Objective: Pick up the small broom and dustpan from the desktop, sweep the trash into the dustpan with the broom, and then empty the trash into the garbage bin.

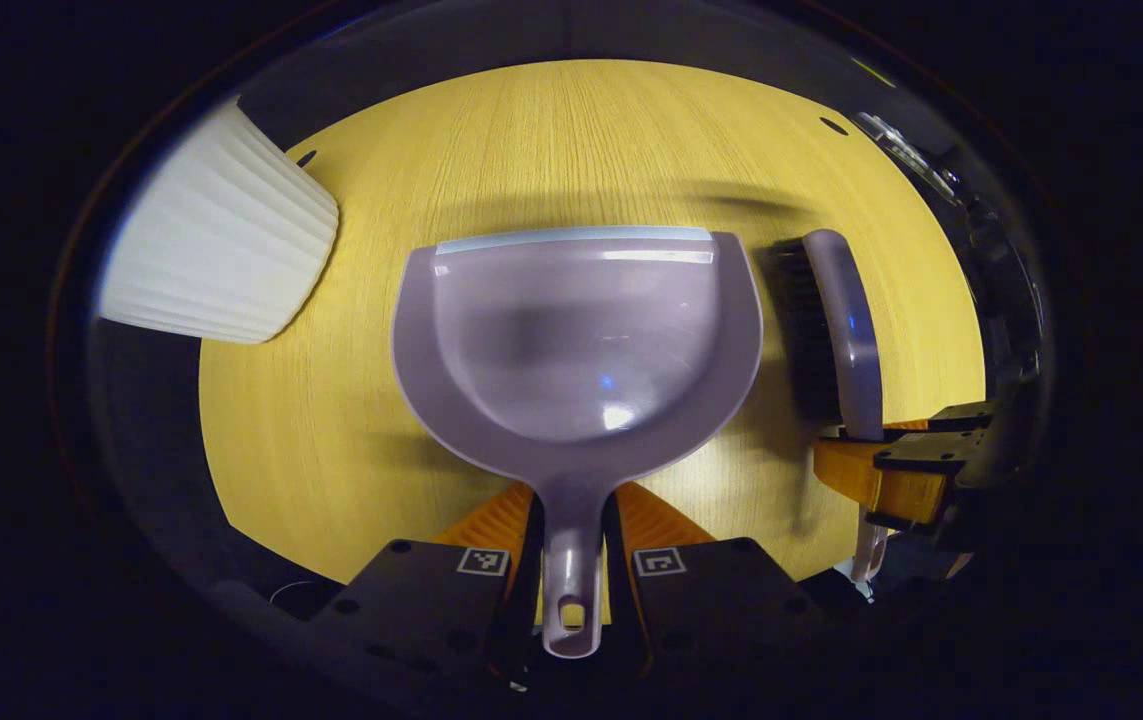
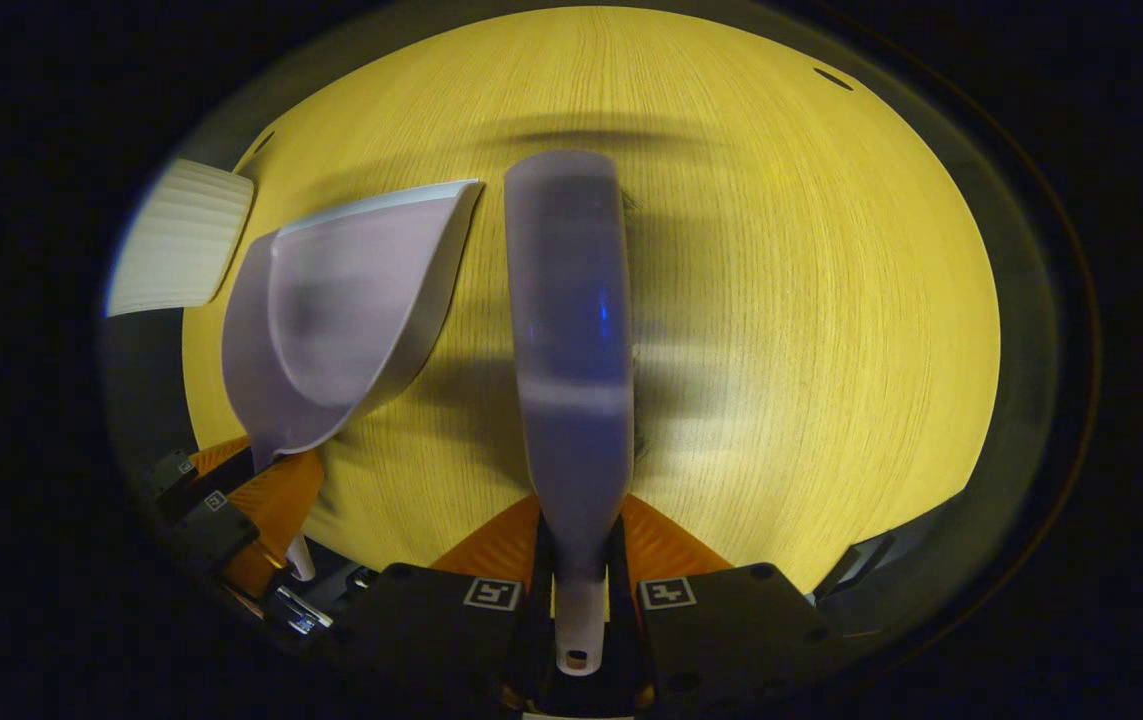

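Observation:
In the left gripper view my left gripper is shut on the handle of the grey dustpan, whose empty scoop faces away over the yellow wooden desktop. To its right the small broom with dark bristles is held by the right gripper. In the right gripper view my right gripper is shut on the broom's handle, the broom pointing straight ahead. The dustpan lies to its left, with the left gripper on its handle. No trash shows on the desktop.
A white ribbed garbage bin stands at the desktop's left edge, and the bin also sits at the far left in the right gripper view. Bare desktop stretches to the right of the broom. Dark surroundings lie beyond the table edge.

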`<state>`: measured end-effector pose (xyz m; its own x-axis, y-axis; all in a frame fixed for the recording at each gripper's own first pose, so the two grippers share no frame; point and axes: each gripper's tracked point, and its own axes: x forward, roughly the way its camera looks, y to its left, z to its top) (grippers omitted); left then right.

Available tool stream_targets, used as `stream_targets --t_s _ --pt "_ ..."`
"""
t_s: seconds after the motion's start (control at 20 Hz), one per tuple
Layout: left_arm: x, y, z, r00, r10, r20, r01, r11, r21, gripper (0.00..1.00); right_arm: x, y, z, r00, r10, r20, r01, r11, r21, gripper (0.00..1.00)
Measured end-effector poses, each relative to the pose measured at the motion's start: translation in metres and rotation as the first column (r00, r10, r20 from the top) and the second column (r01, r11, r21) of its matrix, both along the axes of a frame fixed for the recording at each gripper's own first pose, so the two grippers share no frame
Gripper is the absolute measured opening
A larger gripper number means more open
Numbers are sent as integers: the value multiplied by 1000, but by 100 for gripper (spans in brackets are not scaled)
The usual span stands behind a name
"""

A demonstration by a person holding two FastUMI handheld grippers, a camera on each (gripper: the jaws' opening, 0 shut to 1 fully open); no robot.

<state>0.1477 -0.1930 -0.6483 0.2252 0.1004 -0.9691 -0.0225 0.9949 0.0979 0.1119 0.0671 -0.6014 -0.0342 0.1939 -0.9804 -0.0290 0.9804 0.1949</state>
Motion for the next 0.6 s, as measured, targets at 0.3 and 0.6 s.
stream_targets --t_s 0.3,0.6 --pt "0 -2 9 1000 -22 15 21 1000 8 37 4 -4 16 1000 -7 27 7 1000 1 32" --pt "-1 3 39 997 -46 63 41 996 76 51 6 -3 38 997 2 79 -4 1000 23 73"
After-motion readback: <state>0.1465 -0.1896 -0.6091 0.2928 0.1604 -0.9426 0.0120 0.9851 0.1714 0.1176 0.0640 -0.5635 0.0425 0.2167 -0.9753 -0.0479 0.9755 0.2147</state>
